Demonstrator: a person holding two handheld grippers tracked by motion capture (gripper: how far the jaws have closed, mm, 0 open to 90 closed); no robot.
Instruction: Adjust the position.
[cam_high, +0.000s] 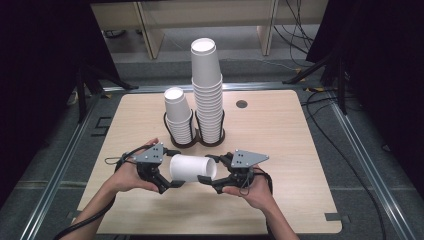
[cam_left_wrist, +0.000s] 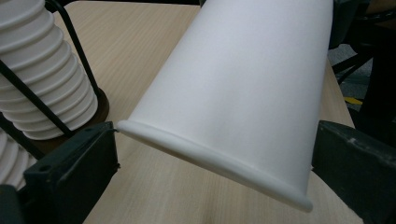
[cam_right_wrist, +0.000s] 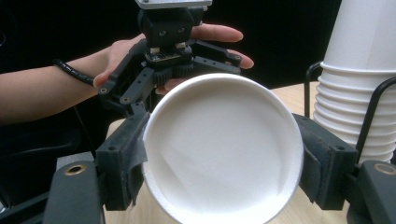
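Observation:
A white paper cup (cam_high: 190, 168) lies on its side between my two grippers near the table's front middle. Its rolled mouth rim (cam_left_wrist: 210, 163) faces my left gripper (cam_high: 174, 168), whose jaws press the rim from both sides. The cup's base (cam_right_wrist: 223, 154) faces my right gripper (cam_high: 209, 169), and both of its pads (cam_right_wrist: 130, 158) touch that end. In the right gripper view, the person's hand (cam_right_wrist: 121, 56) that holds the left gripper sits behind the cup. Whether the cup rests on the table I cannot tell.
Behind the cup, a black wire holder (cam_high: 196, 141) carries a short stack (cam_high: 177, 117) and a tall stack (cam_high: 207, 87) of upturned white cups. The stacks stand close beside each gripper (cam_left_wrist: 42, 74) (cam_right_wrist: 359, 74). A dark round grommet (cam_high: 241, 104) sits at the back right of the table.

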